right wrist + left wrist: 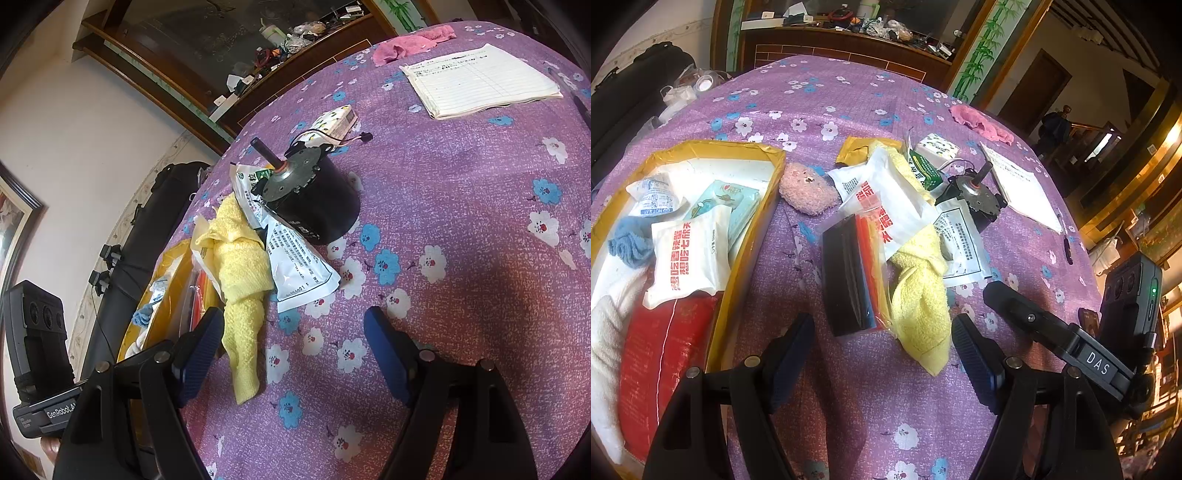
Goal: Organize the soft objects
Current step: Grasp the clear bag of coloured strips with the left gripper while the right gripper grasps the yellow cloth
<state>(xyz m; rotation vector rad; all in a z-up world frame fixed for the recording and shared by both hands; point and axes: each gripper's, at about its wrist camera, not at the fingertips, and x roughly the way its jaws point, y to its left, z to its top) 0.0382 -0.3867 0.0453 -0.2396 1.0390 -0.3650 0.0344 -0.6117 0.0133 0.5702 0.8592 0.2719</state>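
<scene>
Right now I am holding both of my grippers wide apart above the purple flowered tablecloth (849, 406), gripping nothing: my left gripper (882, 354) is hanging over bare cloth with the tip of the yellow towel (919, 295) lying between its fingers without touching either pad, and my right gripper (293, 354) is hovering just to the right of that same towel, its left finger beside the towel's lower end. Just beyond my left gripper the towel is running up through a loose pile, lying over a clear bag of black and orange sponges (853, 273) and tucking under a white packet with red lettering (886, 199). Left of the pile, the yellow-edged box (746, 236) is sitting with a red bag (665, 350), a white cloth (605, 350), a blue cloth (628, 243) and several white packets already inside it. Between box and pile a pink fluffy pad (807, 190) is resting on the tablecloth. Further on, a black motor (317, 199) with a shaft is lying beside a white printed pouch (299, 266). Beyond that a small lemon-patterned tissue pack (336, 120) is sitting, then a lined notepad (484, 79), and at the far edge a pink cloth (406, 44) is lying crumpled.
</scene>
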